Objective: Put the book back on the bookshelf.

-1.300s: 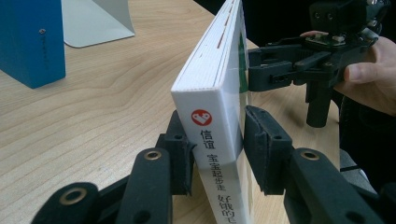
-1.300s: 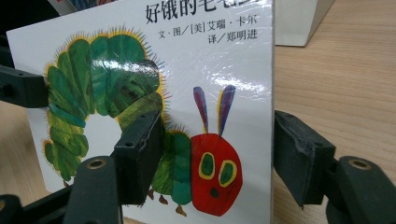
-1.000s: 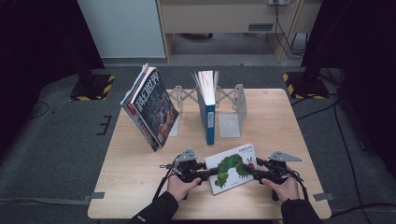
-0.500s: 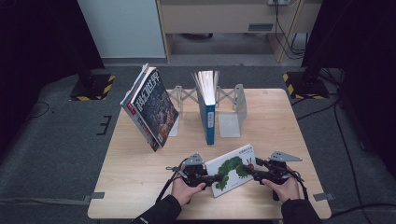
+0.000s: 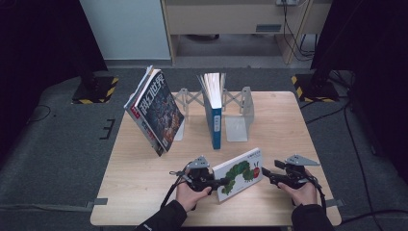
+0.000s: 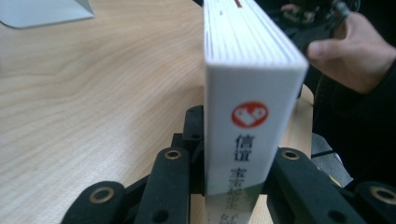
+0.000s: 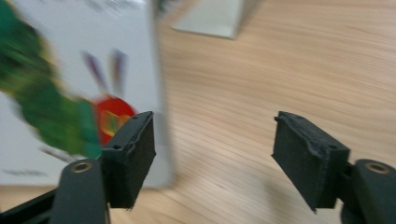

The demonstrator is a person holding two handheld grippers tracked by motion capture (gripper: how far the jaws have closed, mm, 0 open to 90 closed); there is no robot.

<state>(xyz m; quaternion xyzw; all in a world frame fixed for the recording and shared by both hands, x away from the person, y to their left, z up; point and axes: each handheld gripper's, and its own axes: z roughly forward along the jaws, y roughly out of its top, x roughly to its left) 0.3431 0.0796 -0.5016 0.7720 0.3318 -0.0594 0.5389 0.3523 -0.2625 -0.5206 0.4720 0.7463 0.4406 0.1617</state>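
- Caterpillar picture book (image 5: 239,174) sits on the near part of the wooden table (image 5: 288,125), between the two hands; its cover faces up and toward the right hand, tilted, with the left end raised.
- Left gripper (image 5: 215,182): jaws have just been closing and now stand clamped on the book's spine end (image 6: 247,140), one jaw on each cover. In the left gripper view the spine fills the gap between the jaws.
- Right gripper (image 5: 267,174): jaws have just been opening and stand apart with nothing between them. The book's right edge (image 7: 159,93) lies just beside the left-hand jaw in the right gripper view, ahead of the pads.
- Handling judgement: thick board pages, stiff, unlikely to flex; moderately heavy for its size; glossy covers look slippery.
- Best hold, as judged: across both covers near the spine, deep in the jaws.
- Risk: held at one end only, the book may pivot or slide.
- Behind: blue book (image 5: 214,110) upright in the metal bookend rack (image 5: 238,113); magazines (image 5: 156,111) leaning at its left.
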